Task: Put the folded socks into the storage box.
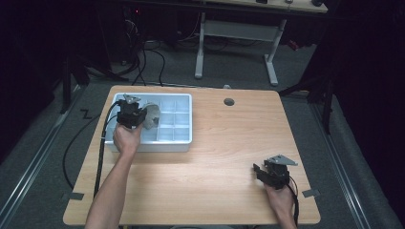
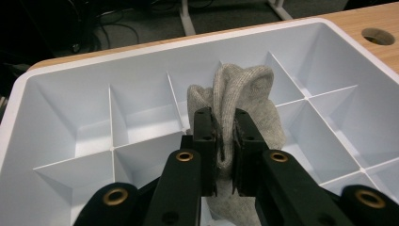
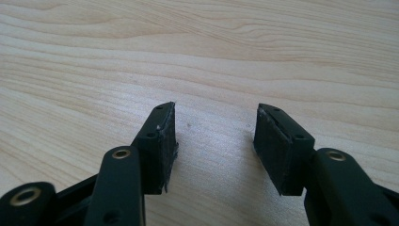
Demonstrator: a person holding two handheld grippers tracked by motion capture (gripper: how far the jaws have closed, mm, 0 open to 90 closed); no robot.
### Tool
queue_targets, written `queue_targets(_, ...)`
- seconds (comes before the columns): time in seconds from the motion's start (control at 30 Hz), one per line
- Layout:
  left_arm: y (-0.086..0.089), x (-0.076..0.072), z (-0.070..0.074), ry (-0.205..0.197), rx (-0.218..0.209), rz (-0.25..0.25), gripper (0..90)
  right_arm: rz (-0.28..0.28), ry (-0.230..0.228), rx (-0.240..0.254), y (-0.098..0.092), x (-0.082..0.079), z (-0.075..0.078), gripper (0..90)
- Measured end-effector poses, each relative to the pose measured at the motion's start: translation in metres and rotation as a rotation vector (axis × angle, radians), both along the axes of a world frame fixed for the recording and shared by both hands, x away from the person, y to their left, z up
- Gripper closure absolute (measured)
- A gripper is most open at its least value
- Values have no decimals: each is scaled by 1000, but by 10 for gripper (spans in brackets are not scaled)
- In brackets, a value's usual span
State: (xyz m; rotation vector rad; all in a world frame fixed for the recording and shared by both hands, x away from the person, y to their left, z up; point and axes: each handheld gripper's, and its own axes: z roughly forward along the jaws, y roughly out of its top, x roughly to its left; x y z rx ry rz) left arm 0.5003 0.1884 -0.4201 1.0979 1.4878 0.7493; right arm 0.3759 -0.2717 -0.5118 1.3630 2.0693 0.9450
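High view: the left tongs (image 1: 135,116) hold a grey sock (image 1: 152,116) over the white divided tray (image 1: 184,143) near the table's (image 1: 224,157) far left corner; the right tongs (image 1: 268,172) rest near the right edge. Left gripper view: the jaws pinch a fold of the sock above the dividers (image 2: 174,101); released here, it may straddle a divider. Right gripper view: jaws spread, empty, above bare wood.
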Motion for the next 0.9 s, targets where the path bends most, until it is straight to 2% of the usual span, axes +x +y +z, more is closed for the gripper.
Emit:
queue_targets(0.07, -1, 2, 0, 2, 16, 11, 829, 0, 0, 0, 0, 0, 0, 492)
queue_targets(0.1, 0, 4, 1, -6, 12, 28, 829, 0, 0, 0, 0, 0, 0, 492)
queue_targets(0.2, 1, 5, 1, -3, 10, 36, 829, 0, 0, 0, 0, 0, 0, 491)
queue_targets(0.3, -4, 5, -3, 2, 43, 35, 829, -1, 1, 0, 0, 0, 0, 491)
queue_targets(0.37, -5, 6, -4, 6, 49, 31, 829, 0, 0, 0, 0, 0, 0, 490)
queue_targets(0.5, -10, 6, -10, 34, 73, 13, 828, 0, 1, -1, 0, 0, 0, 485)
queue_targets(0.7, -12, 5, -13, 65, 72, -12, 828, 3, 0, -2, 0, 0, 0, 484)
queue_targets(0.9, -15, 7, -22, 120, 84, -36, 828, 5, 0, -2, 0, 0, 0, 483)
